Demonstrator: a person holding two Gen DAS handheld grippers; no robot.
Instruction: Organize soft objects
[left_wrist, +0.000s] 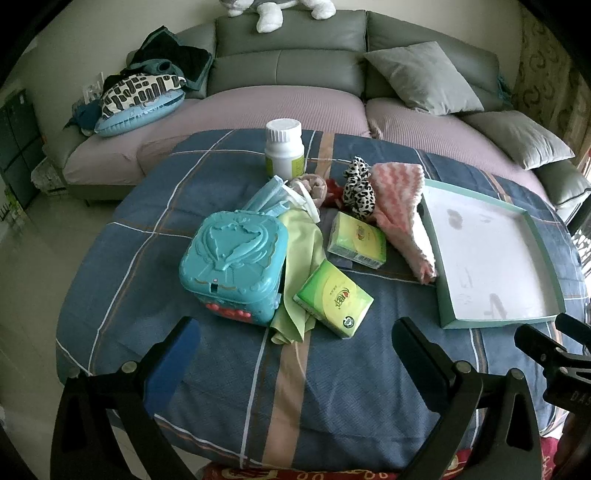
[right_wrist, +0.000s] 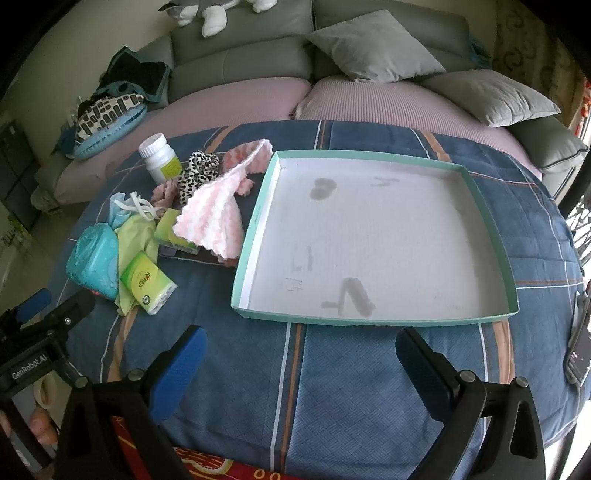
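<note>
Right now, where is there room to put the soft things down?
The teal tray is bare inside. The quilt between the tray's near rim and both hand-held grippers is also free. It is crowded left of the tray, from the pink cloth to the teal box.

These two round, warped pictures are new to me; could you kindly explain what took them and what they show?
A person holds two handheld grippers; each carries a fisheye camera looking along its own two fingers. In the left view, the left gripper is open and holds nothing, facing a pile: a teal toy case, two tissue packs, a pink cloth, a leopard scrunchie and a white bottle. In the right view, the right gripper, also open, faces a teal-rimmed tray with nothing in it. All lie on a blue plaid cover.
</note>
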